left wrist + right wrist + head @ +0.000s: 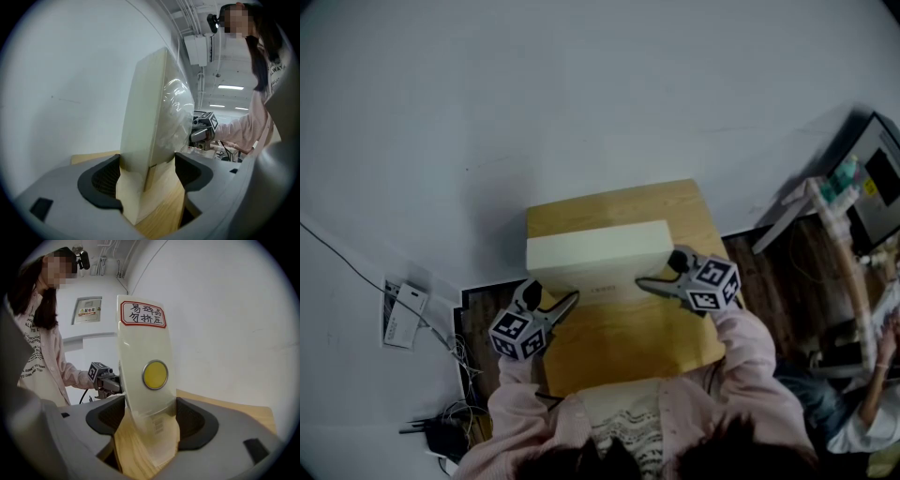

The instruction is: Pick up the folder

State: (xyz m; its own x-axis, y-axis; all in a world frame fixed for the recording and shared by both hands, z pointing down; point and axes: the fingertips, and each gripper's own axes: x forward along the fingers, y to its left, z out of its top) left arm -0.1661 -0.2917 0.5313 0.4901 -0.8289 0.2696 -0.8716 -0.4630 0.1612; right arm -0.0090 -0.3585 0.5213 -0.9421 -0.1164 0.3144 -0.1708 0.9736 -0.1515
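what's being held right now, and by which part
The folder: the right gripper seems clamped on one end; the left gripper straddles the other, grip unclear.

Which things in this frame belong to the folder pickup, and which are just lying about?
Job: folder, standing on the wooden table; left gripper and right gripper, one at each end of it.
Lying about: white device with its cable, left of the table; black cable tangle; cluttered stand at right.
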